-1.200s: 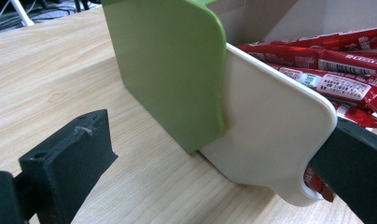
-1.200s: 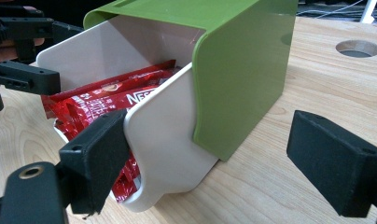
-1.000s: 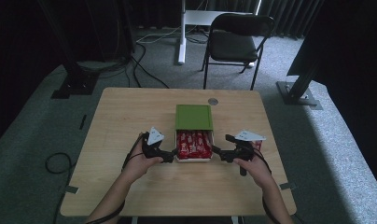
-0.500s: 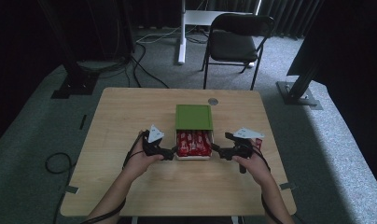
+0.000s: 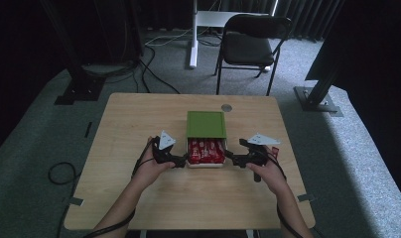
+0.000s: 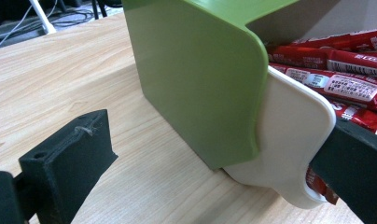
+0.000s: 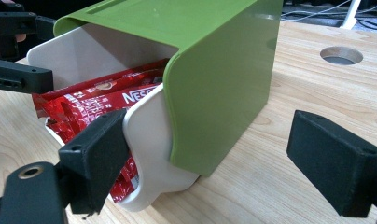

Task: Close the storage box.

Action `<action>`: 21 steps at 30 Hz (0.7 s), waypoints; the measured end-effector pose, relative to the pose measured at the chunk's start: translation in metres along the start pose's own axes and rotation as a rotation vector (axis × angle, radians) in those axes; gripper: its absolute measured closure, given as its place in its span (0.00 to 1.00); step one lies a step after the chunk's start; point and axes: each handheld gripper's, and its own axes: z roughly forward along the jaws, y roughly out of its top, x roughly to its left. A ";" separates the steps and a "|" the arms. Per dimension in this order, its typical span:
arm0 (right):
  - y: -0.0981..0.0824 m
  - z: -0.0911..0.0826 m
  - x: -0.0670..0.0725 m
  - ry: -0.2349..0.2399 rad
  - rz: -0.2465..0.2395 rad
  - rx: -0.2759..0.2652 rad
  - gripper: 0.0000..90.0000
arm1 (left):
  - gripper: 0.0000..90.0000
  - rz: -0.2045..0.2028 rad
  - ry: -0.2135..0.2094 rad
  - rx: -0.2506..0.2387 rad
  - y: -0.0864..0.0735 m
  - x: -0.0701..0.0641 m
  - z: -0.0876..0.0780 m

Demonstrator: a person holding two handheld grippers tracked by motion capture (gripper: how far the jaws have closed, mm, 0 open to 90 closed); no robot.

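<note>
Centrally, just below the middle of the high view, a green box sits on the wooden counter with its white drawer pulled out toward the bottom of the frame, showing red sachets packed inside. The left gripper comes in at the drawer's left corner and the right gripper at its right corner, each held by a hand.

In the left gripper view the jaws stand apart: one black jaw lies over the bare counter at the lower left, the other at the lower right edge, against the drawer's white rounded wall. In the right gripper view the jaws are also apart; the left one touches the drawer's white front corner, the right one hangs over bare wood, well clear of the green shell.

Open wood surrounds the box on every side, widest toward the left and bottom edges of the high view. A round cable hole lies just above the box's upper right corner. Beyond the counter's upper edge stand a black folding chair and a white stand.
</note>
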 end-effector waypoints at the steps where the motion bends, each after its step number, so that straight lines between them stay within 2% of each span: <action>1: 0.000 0.000 0.000 -0.001 0.003 -0.001 0.14 | 0.02 -0.003 -0.001 -0.002 0.000 0.000 0.000; 9: 0.003 0.004 -0.002 -0.014 -0.008 0.001 0.14 | 0.02 -0.006 0.003 -0.005 0.002 0.003 0.004; 21: 0.005 0.008 -0.004 -0.031 0.003 -0.009 0.14 | 0.02 -0.005 0.014 -0.006 0.004 0.008 0.010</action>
